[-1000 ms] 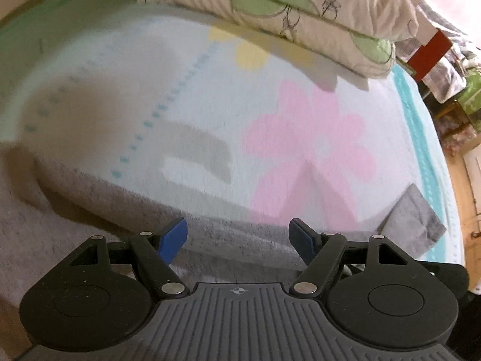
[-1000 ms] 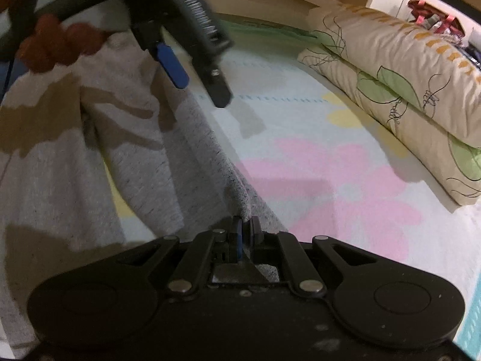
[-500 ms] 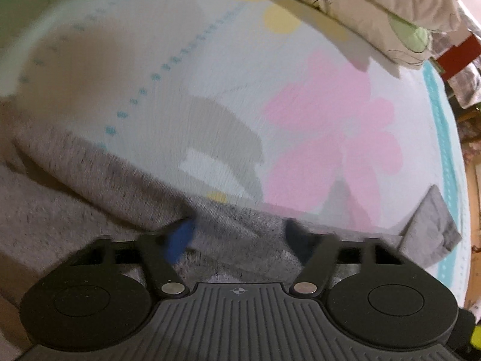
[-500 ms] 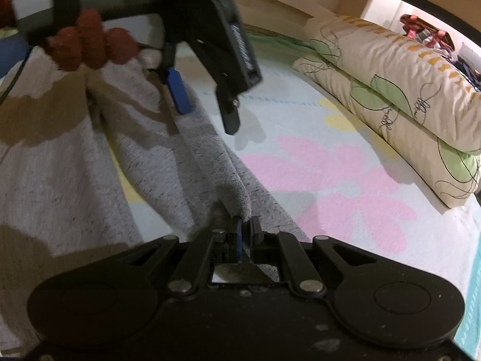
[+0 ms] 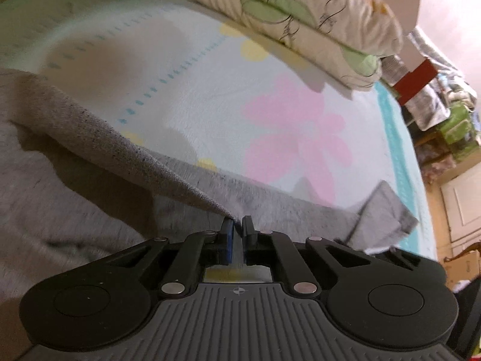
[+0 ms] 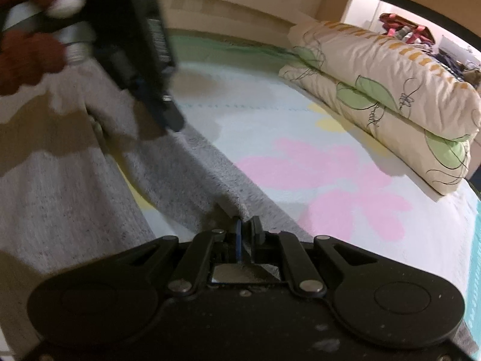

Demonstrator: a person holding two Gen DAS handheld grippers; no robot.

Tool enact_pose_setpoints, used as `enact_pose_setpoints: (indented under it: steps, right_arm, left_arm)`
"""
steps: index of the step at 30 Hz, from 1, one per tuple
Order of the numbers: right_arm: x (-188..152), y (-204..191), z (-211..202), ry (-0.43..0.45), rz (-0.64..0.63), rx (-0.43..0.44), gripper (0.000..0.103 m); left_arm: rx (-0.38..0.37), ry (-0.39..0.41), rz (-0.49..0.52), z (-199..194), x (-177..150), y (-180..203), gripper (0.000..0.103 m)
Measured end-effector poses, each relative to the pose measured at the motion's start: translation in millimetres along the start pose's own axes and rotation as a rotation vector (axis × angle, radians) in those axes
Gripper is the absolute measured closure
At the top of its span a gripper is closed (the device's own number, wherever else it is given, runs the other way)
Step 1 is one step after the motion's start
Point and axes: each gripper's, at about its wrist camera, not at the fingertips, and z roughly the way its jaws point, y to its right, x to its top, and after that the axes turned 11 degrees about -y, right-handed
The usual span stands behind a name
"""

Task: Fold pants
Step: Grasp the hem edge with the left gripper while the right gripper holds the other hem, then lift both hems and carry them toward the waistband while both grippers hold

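Grey, flecked knit pants [image 5: 90, 198] are spread on a flower-printed blanket [image 5: 240, 96]. A raised fold is pinched in the left gripper [image 5: 237, 225]; the edge is clamped in the right gripper [image 6: 247, 225]. No legible writing.

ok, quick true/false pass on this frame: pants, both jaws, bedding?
1. The left gripper has its jaws shut on the grey pants. True.
2. The right gripper hangs open over bare blanket. False: it is shut on the pants' edge.
3. Two pillows lie stacked at the far side. True.
4. The blanket is plain white. False: it shows a pink flower.
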Motion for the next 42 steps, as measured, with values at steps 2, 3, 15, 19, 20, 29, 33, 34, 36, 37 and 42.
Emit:
enact_pose_setpoints:
  steps: [2, 3, 15, 19, 20, 29, 33, 34, 36, 37, 42]
  right_arm:
    - [-1.6, -3.2, -8.7, 0.017, 0.011, -0.005, 0.096]
    - [-2.6, -4.5, -12.5, 0.019, 0.015, -0.009, 0.096]
    - [-30.1, -15.4, -38.3, -0.026, 0.207, 0.055, 0.097]
    - [-23.2, 29.5, -35.3, -0.049, 0.433, -0.049, 0.088]
    - [-22.4, 42.2, -31.5, -0.059, 0.487, -0.091, 0.085]
    - [-2.1, 139.8, 50.6, -0.218, 0.817, -0.399, 0.071]
    - [8.7, 162.8, 90.3, -0.354, 0.884, -0.497, 0.068]
    - [5.4, 166.6, 94.7, -0.398, 0.892, -0.512, 0.067]
    - [3.1, 168.4, 104.6, -0.451, 0.903, -0.539, 0.067]
    - [1.8, 168.4, 102.5, -0.440, 0.911, -0.547, 0.067]
    - [-17.6, 179.7, 73.3, -0.399, 0.997, -0.428, 0.102]
  left_arm:
    - [-0.001, 0.031, 0.020, -10.4, -10.6, 2.1, 0.103]
    - [0.001, 0.045, 0.026, -16.8, -18.8, 3.4, 0.103]
    - [0.082, -0.013, 0.165, -5.5, -56.2, 7.0, 0.101]
    - [0.070, -0.024, 0.158, 2.6, -54.2, 2.5, 0.101]
    - [0.069, -0.026, 0.154, 4.5, -55.1, 1.0, 0.101]
    - [0.060, -0.071, 0.168, 17.8, -65.5, -13.8, 0.100]
    - [0.052, -0.072, 0.150, 17.2, -61.2, -24.0, 0.100]
    - [0.053, -0.071, 0.144, 16.3, -59.3, -26.4, 0.100]
    - [0.056, -0.064, 0.139, 13.6, -55.9, -29.6, 0.100]
    - [0.057, -0.058, 0.140, 11.9, -54.2, -31.2, 0.100]
    - [0.069, -0.035, 0.154, 0.9, -46.9, -31.5, 0.099]
